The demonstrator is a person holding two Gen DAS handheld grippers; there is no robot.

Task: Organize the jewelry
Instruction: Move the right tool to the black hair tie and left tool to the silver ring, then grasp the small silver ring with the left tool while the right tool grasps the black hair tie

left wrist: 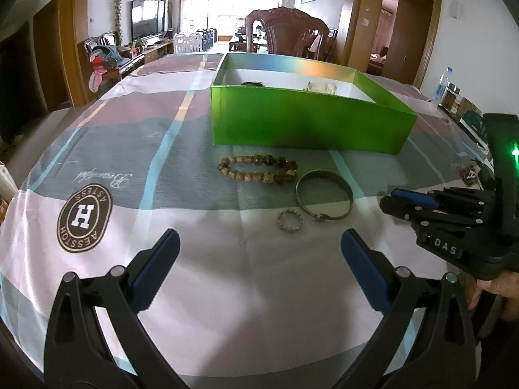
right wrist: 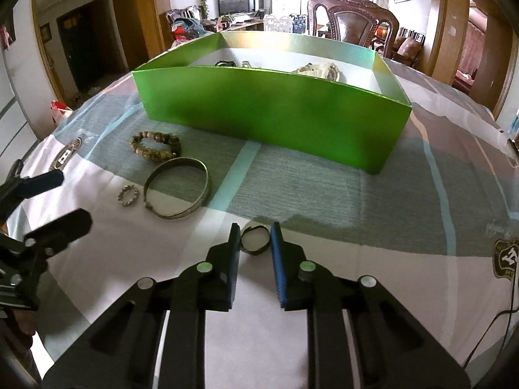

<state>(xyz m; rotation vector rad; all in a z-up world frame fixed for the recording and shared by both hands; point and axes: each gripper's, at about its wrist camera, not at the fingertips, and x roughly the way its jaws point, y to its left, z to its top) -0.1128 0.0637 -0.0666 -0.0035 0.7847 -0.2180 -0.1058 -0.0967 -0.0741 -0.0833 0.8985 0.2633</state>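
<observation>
Nearest us, only the right wrist view shows our right gripper (right wrist: 254,238) clenched on a small ring (right wrist: 255,239) resting on the tablecloth (right wrist: 324,194). Our left gripper (left wrist: 259,243) gapes, released. The green box (left wrist: 308,126) half-hides 2 pieces inside; bead bracelet (left wrist: 258,169), bangle (left wrist: 324,198) lie outside.

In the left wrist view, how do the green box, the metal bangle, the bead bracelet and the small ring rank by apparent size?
1. green box
2. bead bracelet and metal bangle: look alike, unranked
3. small ring
</observation>
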